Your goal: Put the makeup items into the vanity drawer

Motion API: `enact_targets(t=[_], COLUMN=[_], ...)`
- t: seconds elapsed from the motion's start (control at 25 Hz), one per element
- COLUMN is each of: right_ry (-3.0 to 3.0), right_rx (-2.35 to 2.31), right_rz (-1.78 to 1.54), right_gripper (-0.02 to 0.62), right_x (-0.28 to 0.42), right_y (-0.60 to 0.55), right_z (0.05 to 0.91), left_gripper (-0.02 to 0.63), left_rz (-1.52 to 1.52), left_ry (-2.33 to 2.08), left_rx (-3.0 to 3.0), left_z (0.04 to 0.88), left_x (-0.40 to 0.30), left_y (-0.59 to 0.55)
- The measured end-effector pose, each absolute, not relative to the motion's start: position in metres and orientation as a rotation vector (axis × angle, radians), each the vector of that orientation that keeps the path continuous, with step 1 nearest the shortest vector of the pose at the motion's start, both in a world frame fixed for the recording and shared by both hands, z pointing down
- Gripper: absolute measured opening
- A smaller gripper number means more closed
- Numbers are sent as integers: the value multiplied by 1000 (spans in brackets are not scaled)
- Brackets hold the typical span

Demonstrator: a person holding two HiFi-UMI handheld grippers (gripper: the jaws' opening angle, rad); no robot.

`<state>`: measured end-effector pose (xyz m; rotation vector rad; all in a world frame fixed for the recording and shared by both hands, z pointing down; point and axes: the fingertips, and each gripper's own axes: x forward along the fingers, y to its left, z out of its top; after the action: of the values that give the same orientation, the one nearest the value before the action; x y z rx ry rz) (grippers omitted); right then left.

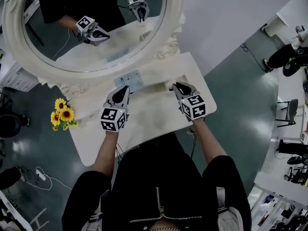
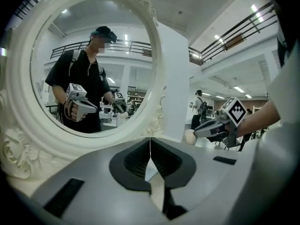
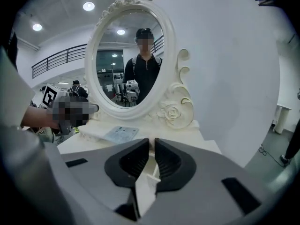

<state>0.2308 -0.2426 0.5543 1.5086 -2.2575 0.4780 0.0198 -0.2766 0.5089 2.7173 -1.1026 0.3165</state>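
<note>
The white vanity [image 1: 155, 115] with its oval mirror [image 1: 62, 42] is right in front of me. A pale blue packet [image 1: 129, 81] lies flat on the raised shelf under the mirror, also in the right gripper view [image 3: 121, 134]. My left gripper [image 1: 125, 88] hovers over the tabletop just in front of the packet, jaws shut with nothing between them [image 2: 150, 140]. My right gripper [image 1: 176, 85] is level with it at the right end of the shelf; its jaws [image 3: 152, 142] stand a narrow gap apart with nothing seen gripped. My body hides the vanity's front, and no drawer shows.
A bunch of sunflowers [image 1: 62, 114] stands at the vanity's left end. The mirror's carved frame [image 3: 174, 110] rises close behind both grippers. Cables and a power strip [image 1: 41, 177] lie on the floor at the left. White desks and chairs [image 1: 288, 109] are off to the right.
</note>
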Motion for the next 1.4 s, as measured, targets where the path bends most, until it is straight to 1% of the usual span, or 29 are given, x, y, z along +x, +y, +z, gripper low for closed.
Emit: enact_targets(t=[0.16,0.36,1.04,1.4], right_ry=[-2229,-2189,-2065,-1993], right_rx=[1549,1554,1534,1498], right_rz=[504,541,720,781], right_gripper=[44,46,51,64], right_x=[254,266,295,299], right_y=[-241,-244,-267,-272], right_z=[560,574,648,668], left_gripper=[21,21,21,21], left_rz=[338,365,481,494], left_ry=[-1050,-1034,-1059,-1089], left_rx=[2734,2716,2594,2551], left_z=[512,522,572,581], left_x=[43,51,48,39], left_y=[-279,-280,-283,-281])
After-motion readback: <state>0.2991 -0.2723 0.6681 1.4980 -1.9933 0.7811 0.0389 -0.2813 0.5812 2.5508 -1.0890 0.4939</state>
